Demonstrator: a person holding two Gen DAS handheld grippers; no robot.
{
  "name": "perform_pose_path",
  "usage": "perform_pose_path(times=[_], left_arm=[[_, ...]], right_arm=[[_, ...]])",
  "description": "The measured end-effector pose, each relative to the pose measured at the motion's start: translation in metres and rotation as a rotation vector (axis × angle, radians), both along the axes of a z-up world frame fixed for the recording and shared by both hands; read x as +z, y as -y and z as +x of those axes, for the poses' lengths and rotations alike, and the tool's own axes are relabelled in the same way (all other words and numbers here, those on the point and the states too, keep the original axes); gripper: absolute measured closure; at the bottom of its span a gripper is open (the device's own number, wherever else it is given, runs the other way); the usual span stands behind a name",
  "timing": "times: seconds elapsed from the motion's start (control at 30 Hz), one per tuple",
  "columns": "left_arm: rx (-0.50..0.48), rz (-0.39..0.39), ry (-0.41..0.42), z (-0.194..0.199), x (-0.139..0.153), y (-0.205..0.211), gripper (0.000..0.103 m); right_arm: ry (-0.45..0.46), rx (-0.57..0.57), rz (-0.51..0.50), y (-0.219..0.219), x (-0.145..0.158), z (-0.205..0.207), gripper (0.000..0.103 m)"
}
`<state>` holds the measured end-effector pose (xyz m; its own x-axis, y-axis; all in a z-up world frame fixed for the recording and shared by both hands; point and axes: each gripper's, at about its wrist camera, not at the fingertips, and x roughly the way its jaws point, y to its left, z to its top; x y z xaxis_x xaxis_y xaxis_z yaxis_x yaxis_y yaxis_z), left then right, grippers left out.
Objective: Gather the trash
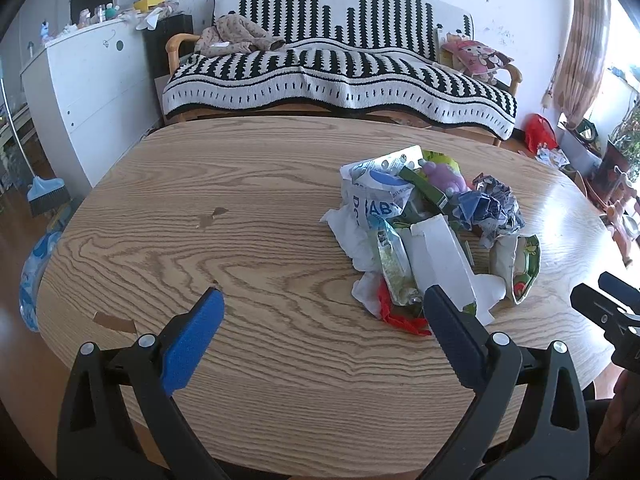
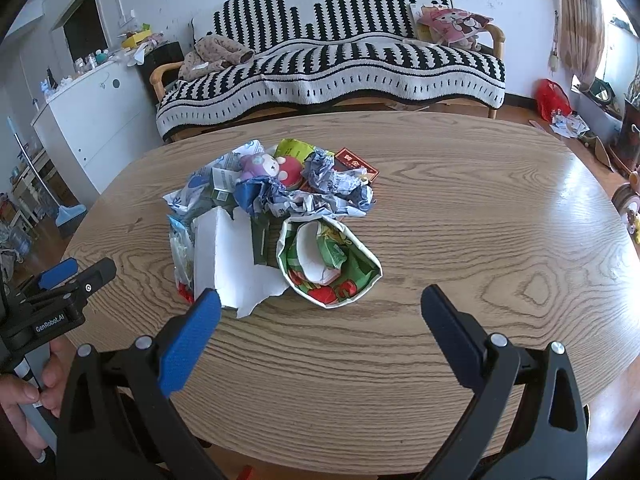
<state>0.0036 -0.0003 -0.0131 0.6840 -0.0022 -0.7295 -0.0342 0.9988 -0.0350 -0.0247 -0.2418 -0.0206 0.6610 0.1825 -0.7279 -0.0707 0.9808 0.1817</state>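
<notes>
A heap of trash (image 1: 432,224) lies on the oval wooden table (image 1: 240,240): crumpled paper, white torn cardboard, wrappers, a squashed green paper cup (image 2: 332,268) and a purple plush toy (image 2: 260,166). The heap also shows in the right wrist view (image 2: 272,216). My left gripper (image 1: 324,308) is open and empty, its right finger just in front of the heap's near edge. My right gripper (image 2: 320,308) is open and empty, just short of the paper cup. The left gripper shows at the left edge of the right wrist view (image 2: 76,276).
A sofa with a black-and-white blanket (image 1: 340,72) stands behind the table. A white cabinet (image 1: 88,80) is at the left. A broom (image 1: 44,192) leans by it. Clutter and a red bag (image 1: 540,132) lie on the floor at the right.
</notes>
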Motion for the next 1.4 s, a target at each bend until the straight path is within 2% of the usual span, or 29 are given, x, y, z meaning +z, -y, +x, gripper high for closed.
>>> perform_pose_path(times=[0.93,1.17,1.4], left_arm=[[-0.003,-0.003,-0.005,-0.001,-0.002,0.001,0.006],[-0.014,-0.013,-0.018,-0.003,-0.007,0.001,0.006],[-0.030,-0.108,-0.134,0.037,-0.014,0.003,0.006]], right_arm=[[0.000,0.002,0.000,0.000,0.000,0.000,0.006],[-0.010,0.029,-0.026,0.001,-0.005,0.001,0.006],[-0.047,0.121,-0.083,-0.005,-0.011,0.016,0.006]])
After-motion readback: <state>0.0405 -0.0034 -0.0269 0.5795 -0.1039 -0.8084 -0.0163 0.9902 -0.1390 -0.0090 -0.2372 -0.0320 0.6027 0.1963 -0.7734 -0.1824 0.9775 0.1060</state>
